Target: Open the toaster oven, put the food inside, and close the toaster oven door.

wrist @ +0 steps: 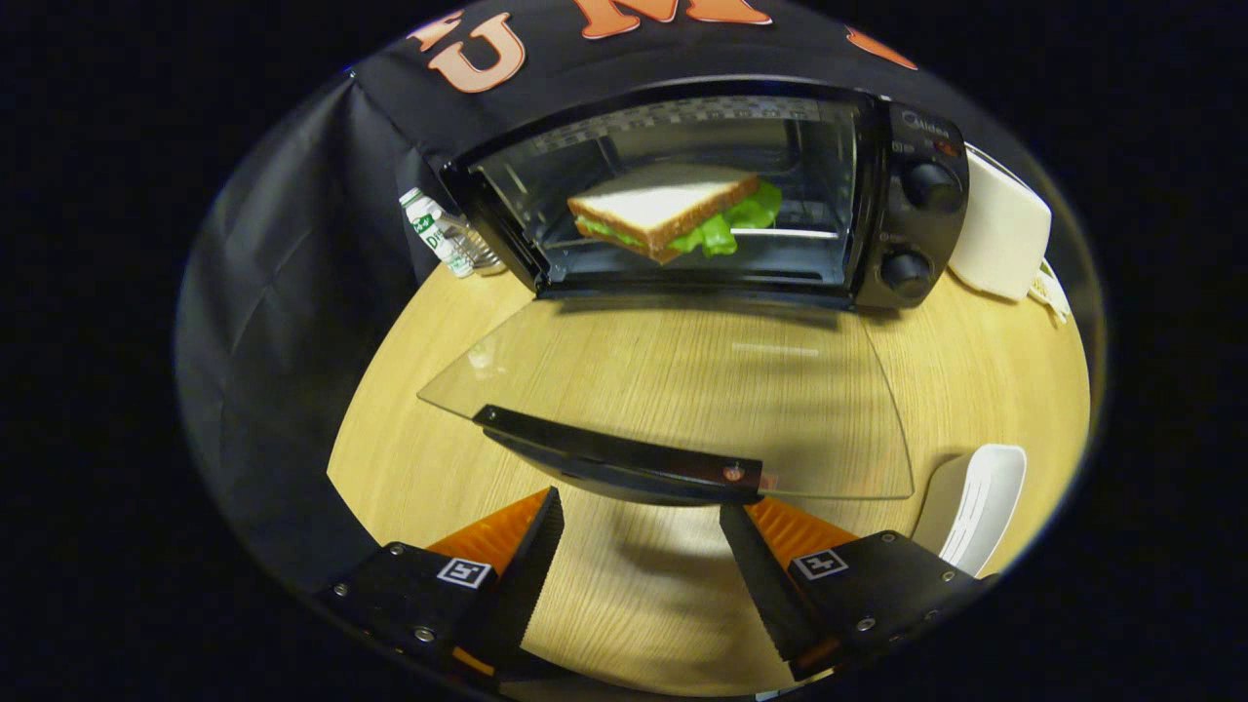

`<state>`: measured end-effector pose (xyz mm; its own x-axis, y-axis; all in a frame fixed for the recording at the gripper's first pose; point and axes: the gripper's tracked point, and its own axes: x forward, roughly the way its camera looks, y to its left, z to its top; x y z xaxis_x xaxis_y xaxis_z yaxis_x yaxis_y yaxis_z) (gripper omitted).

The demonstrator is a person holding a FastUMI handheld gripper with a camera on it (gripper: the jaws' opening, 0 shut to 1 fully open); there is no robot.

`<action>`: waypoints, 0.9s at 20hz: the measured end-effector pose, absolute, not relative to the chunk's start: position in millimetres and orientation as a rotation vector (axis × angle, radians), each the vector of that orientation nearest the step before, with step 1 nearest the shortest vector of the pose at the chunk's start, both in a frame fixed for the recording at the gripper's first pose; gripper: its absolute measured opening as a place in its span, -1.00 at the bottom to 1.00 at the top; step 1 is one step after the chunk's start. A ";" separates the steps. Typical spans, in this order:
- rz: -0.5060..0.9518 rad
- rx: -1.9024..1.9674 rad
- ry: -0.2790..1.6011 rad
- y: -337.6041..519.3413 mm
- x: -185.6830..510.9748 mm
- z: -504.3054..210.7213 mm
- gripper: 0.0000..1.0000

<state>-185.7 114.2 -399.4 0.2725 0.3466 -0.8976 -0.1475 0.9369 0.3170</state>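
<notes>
The gripper [639, 561] hangs low over the wooden surface [985, 380] with its fingers [531, 565] spread wide and holding nothing; only bare wood lies between them. That open stance suits what is left of the job, since the food no longer needs carrying.

Just ahead of the fingertips lies the dark handle bar [619, 458] of the toaster oven door [682, 380], which is swung fully down so that its glass pane lies nearly flat above the wood. The right fingertip sits just short of the handle's nearer end, though whether it touches is hard to say. Off beside the right finger rests a white dish [980, 502], with no food on it, probably where the food waited.

Beyond the glass stands the toaster oven [902, 210], its mouth open toward the fingers. The sandwich [673, 210], white bread with green lettuce showing at its edges, sits inside on the rack, well clear of the opening, so the door should swing up without catching it. Two knobs [921, 229] sit on the oven's right panel.

Farther out, a small bottle [439, 234] stands by the oven's left side and a white object [1004, 234] by its right.

By my judgement only the closing remains: get under the handle and lift the door shut.
</notes>
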 end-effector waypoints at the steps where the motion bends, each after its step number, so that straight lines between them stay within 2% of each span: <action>1: 0.347 0.201 1.262 116.4 -183.7 -390.6 0.92; 12: 0.322 0.321 1.061 124.4 -87.6 -333.7 0.92; 18: 0.275 0.246 0.935 109.3 -30.0 -307.6 0.93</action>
<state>-30.0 109.3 -307.6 0.5638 0.3367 -0.7542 -0.1257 0.9375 0.3246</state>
